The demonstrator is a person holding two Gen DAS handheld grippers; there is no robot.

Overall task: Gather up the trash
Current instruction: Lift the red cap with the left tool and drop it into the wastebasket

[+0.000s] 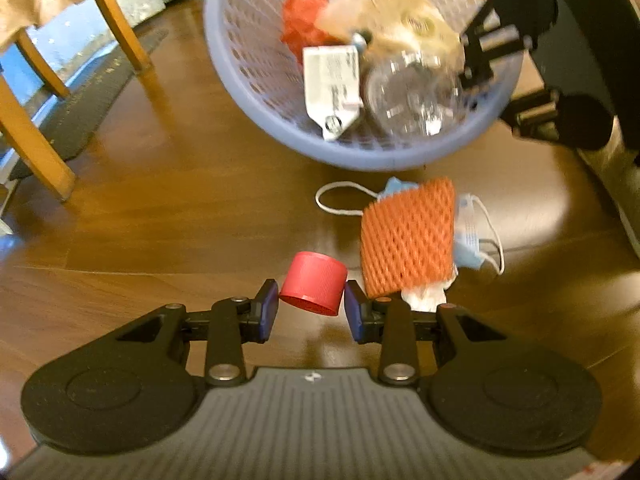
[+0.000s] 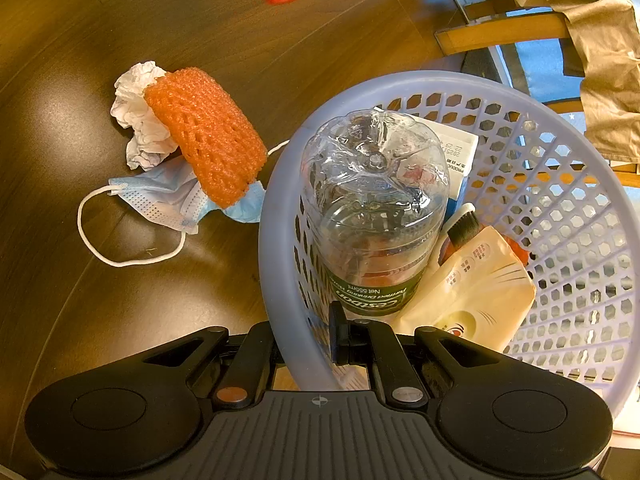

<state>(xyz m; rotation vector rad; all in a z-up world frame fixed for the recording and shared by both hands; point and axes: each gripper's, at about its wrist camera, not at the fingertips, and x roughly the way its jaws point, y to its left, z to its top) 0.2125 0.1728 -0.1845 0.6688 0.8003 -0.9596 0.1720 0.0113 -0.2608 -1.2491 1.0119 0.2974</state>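
At the bottom centre of the left wrist view, the left gripper (image 1: 311,304) has its blue-padded fingers (image 1: 267,312) clamped on a red ribbed plastic bottle cap (image 1: 313,289), which sits tilted between the pads, clear of the dark brown wooden floor (image 1: 168,216). Just right of it and a little farther lies an orange foam fruit net (image 1: 408,236), with a crumpled white tissue (image 1: 424,298) poking out at its lower edge and a light blue face mask (image 1: 470,236) under it, its white ear loops spread on the floor. Beyond these, in the upper centre, stands a pale lilac perforated plastic basket (image 1: 256,76) holding a clear plastic bottle (image 1: 412,96), a white carton (image 1: 330,80), a beige paper packet (image 1: 396,12) and something red (image 1: 302,20). Light wooden chair legs (image 1: 32,140) fill the left edge.

In the right wrist view, the right gripper (image 2: 308,344) at the bottom centre is closed on the basket's near rim, one finger (image 2: 338,334) inside the wall and the other outside. The clear bottle stands base-up just past it, green label low. The net, tissue and mask lie left of the basket in the middle left of the frame. At the top centre, far off, the red cap shows blurred in the other gripper.
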